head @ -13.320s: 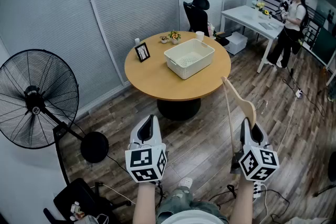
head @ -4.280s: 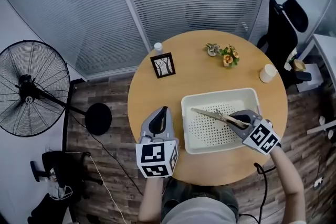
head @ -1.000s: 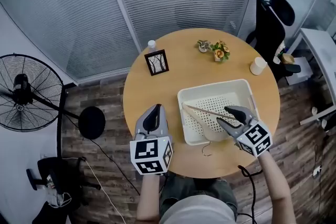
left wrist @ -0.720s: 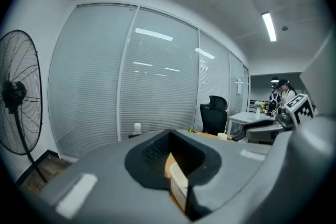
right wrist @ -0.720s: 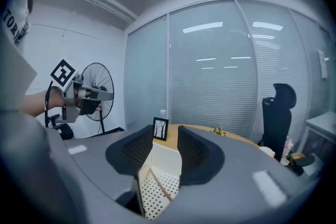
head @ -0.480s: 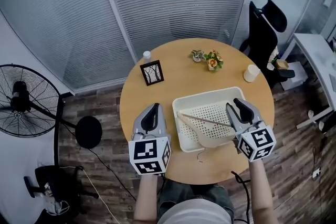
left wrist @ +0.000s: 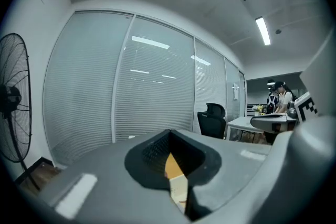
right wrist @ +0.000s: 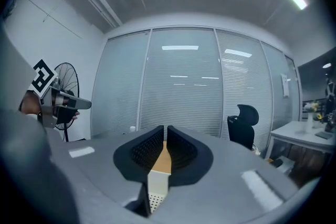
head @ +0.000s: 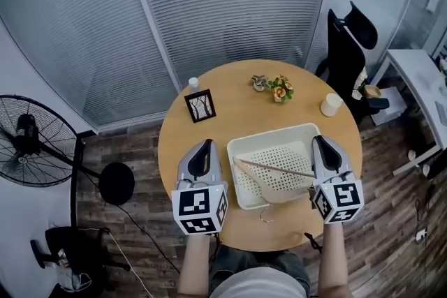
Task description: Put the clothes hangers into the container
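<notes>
So the hanger (head: 278, 179) is in the basket (head: 274, 135), lying flat across the perforated bottom just left of the right claw (head: 320, 142). One thin arm runs off toward the left claw (head: 204, 145). The broad wooden part sits close beside the right claw's body, though I can't tell from above whether they touch. The metal hook (head: 265, 215) pokes out over the basket's near rim, back toward the person, between the two marker cubes.

In the right gripper view, the right claw (right wrist: 164, 143) has its pads (right wrist: 181, 150) just a narrow slit apart with nothing in them. Through the slit you only see a strip of the surface and the basket's white edge below.

In the left gripper view, the left claw (left wrist: 169, 150) is pressed together at the tips and empty too. It hovers over the surface (head: 230, 123) just left of the basket.

Out past the claw tips are a picture frame (head: 200, 105), some flowers (head: 279, 88) and a cup (head: 330, 105).
</notes>
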Motion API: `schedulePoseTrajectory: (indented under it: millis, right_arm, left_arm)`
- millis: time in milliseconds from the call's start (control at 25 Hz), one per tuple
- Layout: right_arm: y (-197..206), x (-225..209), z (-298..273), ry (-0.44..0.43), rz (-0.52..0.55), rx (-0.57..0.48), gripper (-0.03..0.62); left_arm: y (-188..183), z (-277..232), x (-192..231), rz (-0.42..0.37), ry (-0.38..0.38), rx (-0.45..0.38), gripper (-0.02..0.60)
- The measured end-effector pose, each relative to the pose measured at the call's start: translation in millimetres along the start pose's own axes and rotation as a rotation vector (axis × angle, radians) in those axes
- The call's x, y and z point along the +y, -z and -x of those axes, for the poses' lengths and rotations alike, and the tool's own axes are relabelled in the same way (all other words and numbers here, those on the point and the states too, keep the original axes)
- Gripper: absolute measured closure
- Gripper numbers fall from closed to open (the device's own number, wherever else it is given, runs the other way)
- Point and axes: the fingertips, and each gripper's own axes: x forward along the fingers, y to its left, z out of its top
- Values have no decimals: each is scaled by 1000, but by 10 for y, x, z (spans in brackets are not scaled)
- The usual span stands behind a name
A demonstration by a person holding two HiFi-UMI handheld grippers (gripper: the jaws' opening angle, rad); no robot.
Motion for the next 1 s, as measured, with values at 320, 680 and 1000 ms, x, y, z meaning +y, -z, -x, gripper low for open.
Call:
schedulePoseTrajectory:
  millis: [320, 680, 1000]
  right_arm:
    - [-4, -130, 66, 54, -36, -15, 569]
    - [-58, -205, 99, 79, -42, -27, 569]
    - [-68, -235, 117, 88, -45, -37, 569]
  left_arm:
    - [-49, -38, -47, 1, 12, -18, 580]
    - [-79, -66, -46, 3, 15, -22, 580]
    - [-90, -45, -48, 4, 12, -25, 580]
